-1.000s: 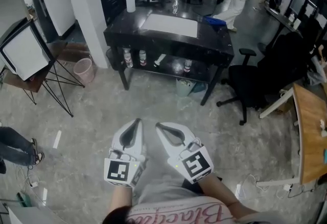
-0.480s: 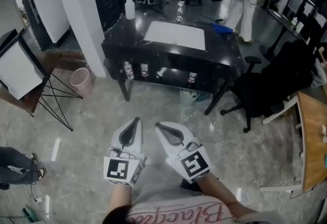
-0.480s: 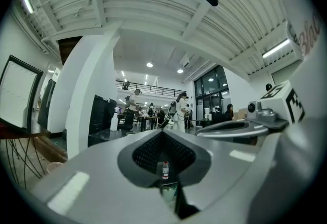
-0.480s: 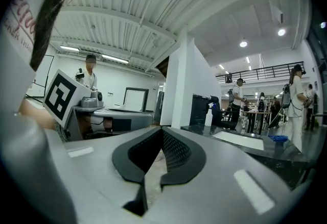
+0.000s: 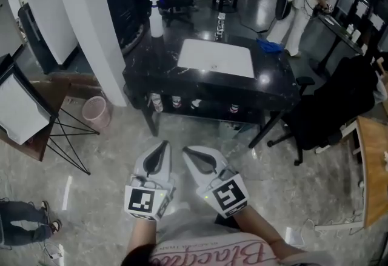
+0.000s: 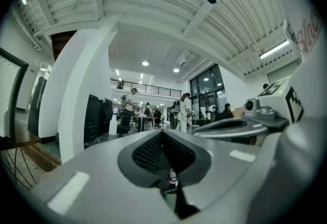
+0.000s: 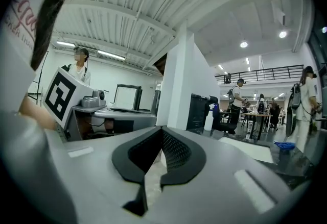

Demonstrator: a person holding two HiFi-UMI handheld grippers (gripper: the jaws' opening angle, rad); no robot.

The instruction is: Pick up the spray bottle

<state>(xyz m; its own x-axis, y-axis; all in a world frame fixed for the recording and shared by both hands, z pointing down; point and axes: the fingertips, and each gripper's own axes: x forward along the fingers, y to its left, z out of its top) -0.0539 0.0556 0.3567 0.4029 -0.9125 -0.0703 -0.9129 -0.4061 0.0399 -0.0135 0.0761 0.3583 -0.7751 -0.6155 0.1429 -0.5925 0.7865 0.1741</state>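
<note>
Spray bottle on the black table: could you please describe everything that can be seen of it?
The spray bottle looks small in the head view: a white, plastic-looking body with a blue trigger head on top. It stands upright at the far left corner of the black table, close to the white pillar. Only the tabletop touches it; nothing leans on it. Whether it holds liquid or bears a label is too small to tell.
</note>
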